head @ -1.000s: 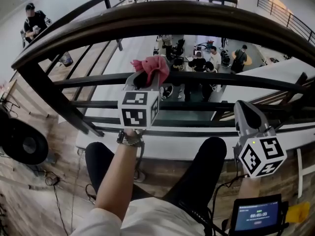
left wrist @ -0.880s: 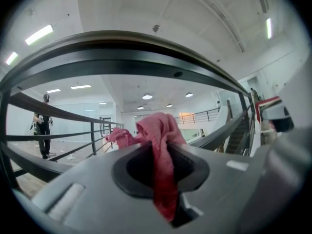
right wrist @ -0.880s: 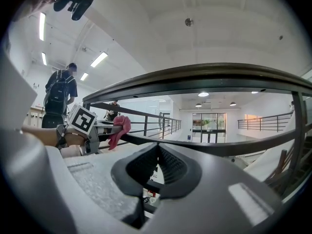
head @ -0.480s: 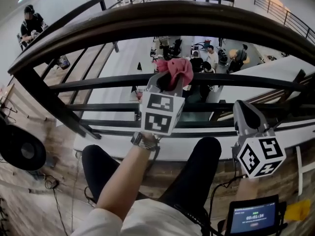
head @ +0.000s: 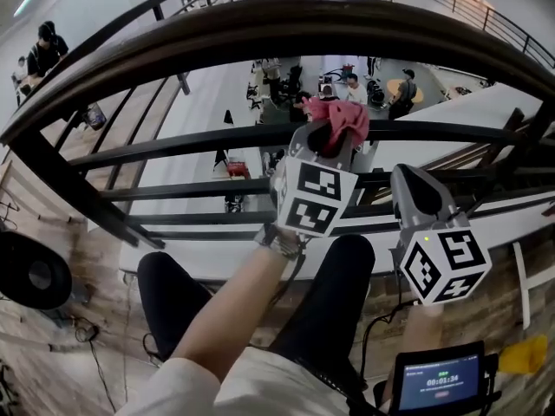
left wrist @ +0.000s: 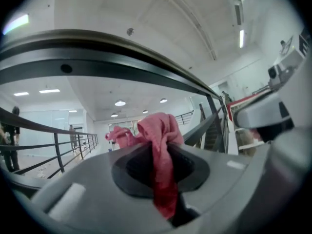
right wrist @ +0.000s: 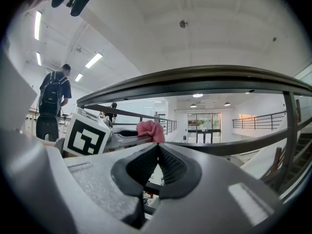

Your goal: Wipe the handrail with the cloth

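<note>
A dark curved handrail arcs across the top of the head view, with thinner black bars below it. My left gripper is shut on a pink cloth, held up at the level of the upper thin bar, below the handrail. In the left gripper view the cloth bunches out from between the jaws under the handrail. My right gripper sits lower to the right, shut with nothing in it. From the right gripper view, the cloth and the left gripper's marker cube show to the left, beneath the handrail.
Beyond the railing lies a lower floor with several people and desks. A person in dark clothes stands at the far left. My legs and a small screen are below. A round black object lies on the wooden floor at left.
My left gripper has carried the cloth to the right along the railing, closer to my right gripper. The right gripper has barely moved.
</note>
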{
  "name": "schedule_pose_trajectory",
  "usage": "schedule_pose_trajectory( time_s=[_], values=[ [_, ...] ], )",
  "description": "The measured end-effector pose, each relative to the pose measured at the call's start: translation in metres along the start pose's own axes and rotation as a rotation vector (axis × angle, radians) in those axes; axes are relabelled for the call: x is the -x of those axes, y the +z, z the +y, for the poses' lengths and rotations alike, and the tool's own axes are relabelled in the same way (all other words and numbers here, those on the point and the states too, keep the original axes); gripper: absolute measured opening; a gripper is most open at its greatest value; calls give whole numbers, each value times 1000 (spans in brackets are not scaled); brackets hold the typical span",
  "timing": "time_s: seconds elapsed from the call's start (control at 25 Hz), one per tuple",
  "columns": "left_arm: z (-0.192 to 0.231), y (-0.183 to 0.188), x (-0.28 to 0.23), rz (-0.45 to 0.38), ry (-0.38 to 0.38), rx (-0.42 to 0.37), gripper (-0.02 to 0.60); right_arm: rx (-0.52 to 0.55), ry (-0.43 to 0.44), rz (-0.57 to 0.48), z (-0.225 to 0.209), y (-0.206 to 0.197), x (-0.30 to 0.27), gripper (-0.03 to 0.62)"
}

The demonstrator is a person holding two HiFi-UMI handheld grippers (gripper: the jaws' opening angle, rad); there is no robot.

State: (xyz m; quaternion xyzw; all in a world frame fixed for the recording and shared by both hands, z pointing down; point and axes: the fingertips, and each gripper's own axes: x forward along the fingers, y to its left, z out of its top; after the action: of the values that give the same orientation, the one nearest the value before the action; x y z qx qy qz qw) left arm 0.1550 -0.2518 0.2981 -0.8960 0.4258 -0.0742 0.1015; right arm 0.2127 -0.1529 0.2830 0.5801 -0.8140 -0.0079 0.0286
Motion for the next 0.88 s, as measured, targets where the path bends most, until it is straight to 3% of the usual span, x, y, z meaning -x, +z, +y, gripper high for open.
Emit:
schedule_pose_trajectory(
  time_s=[0.2, 0.44, 0.88],
  values=[
    [-52, -9, -20, -3, -58, -112, 74, -2, -9, 11, -2, -3, -1, 3],
    [-56, -13, -24, -52, -29, -56, 72, -24, -28, 27, -16, -9, 2, 3],
    [-22, -9, 4, -83, 22, -53, 72, -20, -23, 60, -19, -17, 2, 3]
  ],
)
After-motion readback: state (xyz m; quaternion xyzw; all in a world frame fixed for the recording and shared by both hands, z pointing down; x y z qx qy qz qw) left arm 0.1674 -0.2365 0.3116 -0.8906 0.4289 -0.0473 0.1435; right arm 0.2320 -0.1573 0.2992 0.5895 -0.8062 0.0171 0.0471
